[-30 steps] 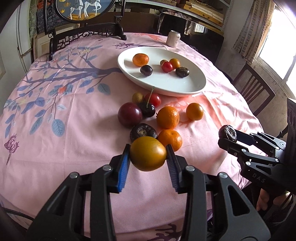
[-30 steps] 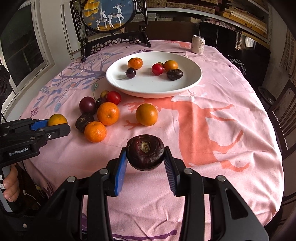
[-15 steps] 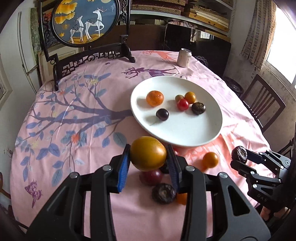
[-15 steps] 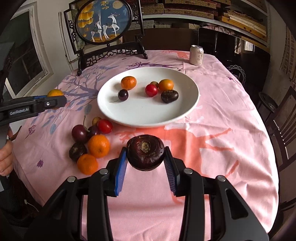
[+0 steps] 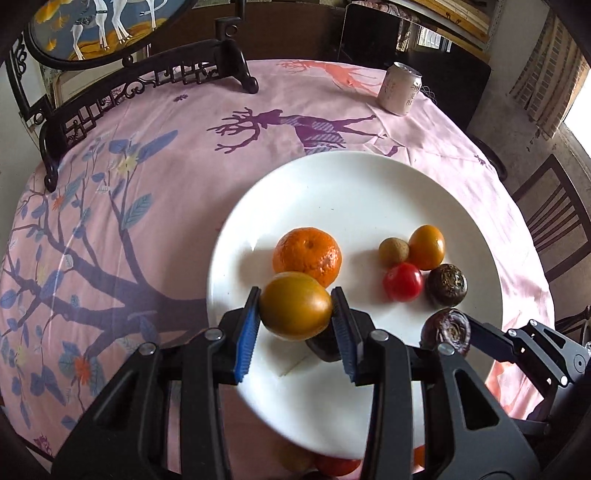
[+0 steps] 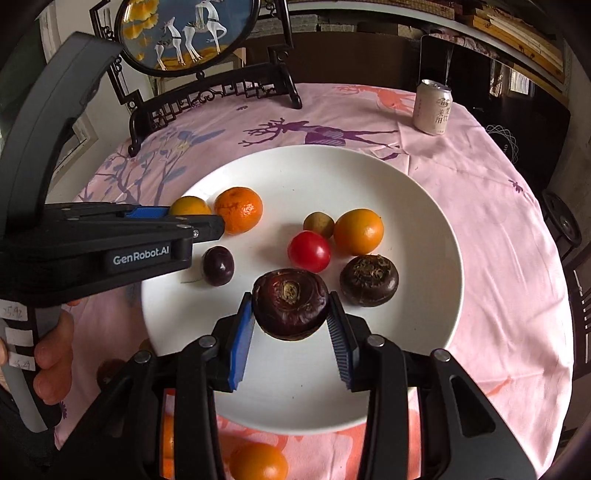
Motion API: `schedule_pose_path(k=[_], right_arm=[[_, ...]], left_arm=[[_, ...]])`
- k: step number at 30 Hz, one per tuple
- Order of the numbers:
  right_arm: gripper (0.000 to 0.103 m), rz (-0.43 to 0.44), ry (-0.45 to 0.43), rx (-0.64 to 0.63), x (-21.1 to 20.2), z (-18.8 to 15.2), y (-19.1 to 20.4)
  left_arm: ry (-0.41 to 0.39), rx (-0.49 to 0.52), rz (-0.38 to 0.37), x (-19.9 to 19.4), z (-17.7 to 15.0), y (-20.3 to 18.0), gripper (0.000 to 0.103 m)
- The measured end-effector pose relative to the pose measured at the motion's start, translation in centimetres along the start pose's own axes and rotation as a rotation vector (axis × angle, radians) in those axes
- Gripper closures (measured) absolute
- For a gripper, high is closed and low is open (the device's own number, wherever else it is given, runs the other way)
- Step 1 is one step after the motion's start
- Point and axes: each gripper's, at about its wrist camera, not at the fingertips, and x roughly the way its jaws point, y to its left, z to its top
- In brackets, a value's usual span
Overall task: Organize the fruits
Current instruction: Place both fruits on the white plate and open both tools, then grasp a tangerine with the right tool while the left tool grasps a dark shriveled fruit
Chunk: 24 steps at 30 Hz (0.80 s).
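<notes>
My left gripper (image 5: 295, 314) is shut on a yellow-orange fruit (image 5: 295, 304) and holds it over the left part of the white plate (image 5: 351, 184), just in front of a mandarin (image 5: 307, 254). My right gripper (image 6: 290, 317) is shut on a dark purple water chestnut (image 6: 290, 302) over the plate's (image 6: 424, 229) near middle. On the plate lie a red tomato (image 6: 308, 251), an orange fruit (image 6: 358, 232), a small brown fruit (image 6: 318, 224), another water chestnut (image 6: 369, 280) and a dark plum (image 6: 218, 266).
A drink can (image 6: 433, 107) stands at the table's far right. A framed deer picture on a black stand (image 6: 188, 33) stands at the back. More fruit lies on the pink cloth in front of the plate, such as an orange (image 6: 258, 461). Chairs stand at the right.
Both grippers have moved forward with their fruit, from in front of the plate to over it. The loose fruit on the cloth has dropped below the view.
</notes>
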Motion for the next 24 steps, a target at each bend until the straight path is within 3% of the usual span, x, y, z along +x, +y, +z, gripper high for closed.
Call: schedule_pose_path(k=[5, 7, 12, 15, 19, 24], right_arm=[[0.062, -0.004, -0.006, -0.007, 1.2, 0.1, 0.1], [0.043, -0.020, -0.015, -0.010, 1.0, 0.2, 0.1], [0.043, -0.056, -0.061, -0.029, -3.1, -1.1, 0.5], [0.043, -0.061, -0.108, -0.039, -7.0, -4.1, 1.2], [0.040, -0.032, -0.123, -0.012, -10.1, -9.2, 2.0], [0.040, -0.037, -0.073, -0.004, -10.5, -12.1, 3.3]], left_arm=[[-0.001, -0.005, -0.004, 0.3, 0.4, 0.1, 0.063], [-0.012, -0.015, -0.016, -0.5, 0.6, 0.3, 0.053], [-0.114, -0.021, -0.031, -6.3, -0.7, 1.4, 0.049], [-0.196, -0.022, -0.032, -10.6, -4.2, 2.1, 0.041], [-0.267, -0.033, 0.022, -13.7, -10.5, 3.1, 0.037], [-0.221, -0.073, 0.030, -13.5, -16.0, 5.1, 0.037]])
